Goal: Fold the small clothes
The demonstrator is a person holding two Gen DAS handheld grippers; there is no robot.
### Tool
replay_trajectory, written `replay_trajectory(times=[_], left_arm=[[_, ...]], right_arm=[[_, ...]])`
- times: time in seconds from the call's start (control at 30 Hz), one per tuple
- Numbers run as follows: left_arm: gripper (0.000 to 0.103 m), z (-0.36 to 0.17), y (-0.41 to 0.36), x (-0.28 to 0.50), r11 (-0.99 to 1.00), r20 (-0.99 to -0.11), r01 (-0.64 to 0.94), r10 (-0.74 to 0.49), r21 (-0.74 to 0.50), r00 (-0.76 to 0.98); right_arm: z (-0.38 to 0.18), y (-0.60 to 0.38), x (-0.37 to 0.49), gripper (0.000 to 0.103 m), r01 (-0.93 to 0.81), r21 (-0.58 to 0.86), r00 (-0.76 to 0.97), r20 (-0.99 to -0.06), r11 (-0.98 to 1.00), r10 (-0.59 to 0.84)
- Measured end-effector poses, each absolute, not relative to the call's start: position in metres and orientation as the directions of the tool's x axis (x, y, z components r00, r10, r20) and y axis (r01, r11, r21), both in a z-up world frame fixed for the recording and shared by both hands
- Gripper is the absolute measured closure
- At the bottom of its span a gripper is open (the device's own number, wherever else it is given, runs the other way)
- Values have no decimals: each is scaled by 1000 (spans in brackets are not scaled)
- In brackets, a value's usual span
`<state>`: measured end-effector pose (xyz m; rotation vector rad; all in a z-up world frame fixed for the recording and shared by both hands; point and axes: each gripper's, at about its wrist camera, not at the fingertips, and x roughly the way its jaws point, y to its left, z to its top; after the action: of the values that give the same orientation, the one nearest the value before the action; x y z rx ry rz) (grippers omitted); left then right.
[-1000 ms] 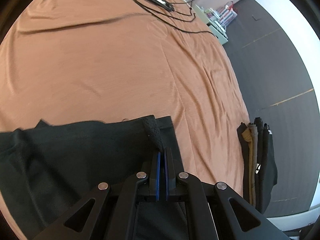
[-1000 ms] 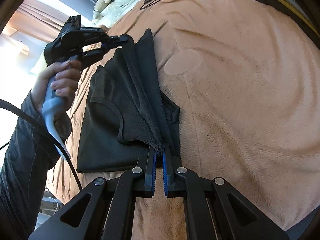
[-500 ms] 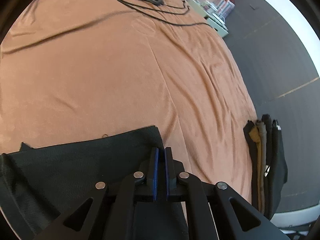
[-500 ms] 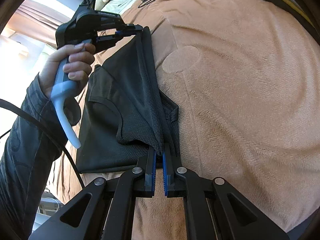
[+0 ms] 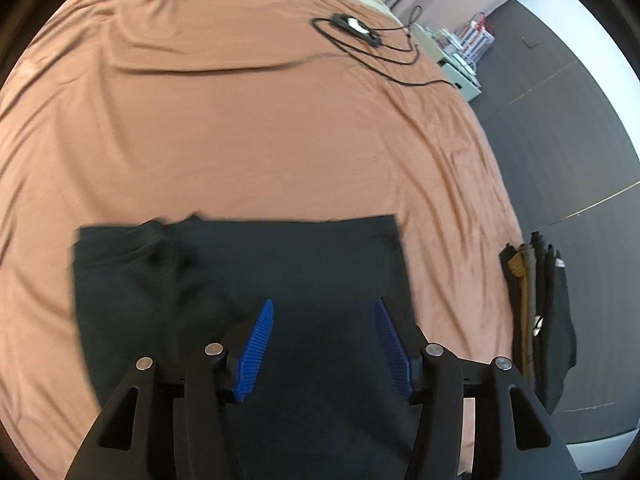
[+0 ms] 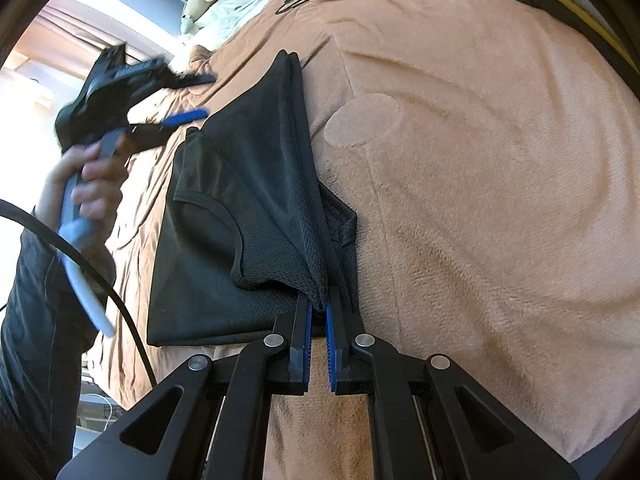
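**Black mesh shirt half folded on the brown bedspread**

Black mesh shirt (image 6: 240, 208) is lying on your brown bedspread (image 6: 500, 200), toward its near edge, with one side flipped over the rest so a doubled layer runs along the fold. Going left to right in the right wrist view: your left hand (image 6: 86, 184) holds the left gripper (image 6: 200, 96) up off the shirt's far corner, a bit blurry. Its jaws have just been opening, and nothing sits between them now. From its own camera the blue pads (image 5: 256, 348) stand apart above the flat dark fabric. Next over, your right gripper (image 6: 319, 312) is clamped tight on the shirt's near corner, cloth bunched between the pads. Over at the bedspread's right edge, a stack of folded clothes (image 5: 536, 304) sits well apart from the shirt.
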<state>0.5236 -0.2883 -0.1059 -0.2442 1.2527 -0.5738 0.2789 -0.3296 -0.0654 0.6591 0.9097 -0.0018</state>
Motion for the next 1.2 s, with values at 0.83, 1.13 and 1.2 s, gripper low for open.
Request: replay_trajectory(times=[0.83,1.13,1.2], left_arm=[[42,-143,-226,468,854,-845,205,-511,-479,156],[38,-143,-240,472,825,-820,215,-556,-523,139],[38,-141,-243,475,816,-811,219,-568,-534,138]], right_arm=[[-49,-315,260,30,306,395,675,-731,866,95],[-56,-306,285,30,289,304,616,-785,908,67],[-55,-307,289,30,292,306,618,-783,906,65]])
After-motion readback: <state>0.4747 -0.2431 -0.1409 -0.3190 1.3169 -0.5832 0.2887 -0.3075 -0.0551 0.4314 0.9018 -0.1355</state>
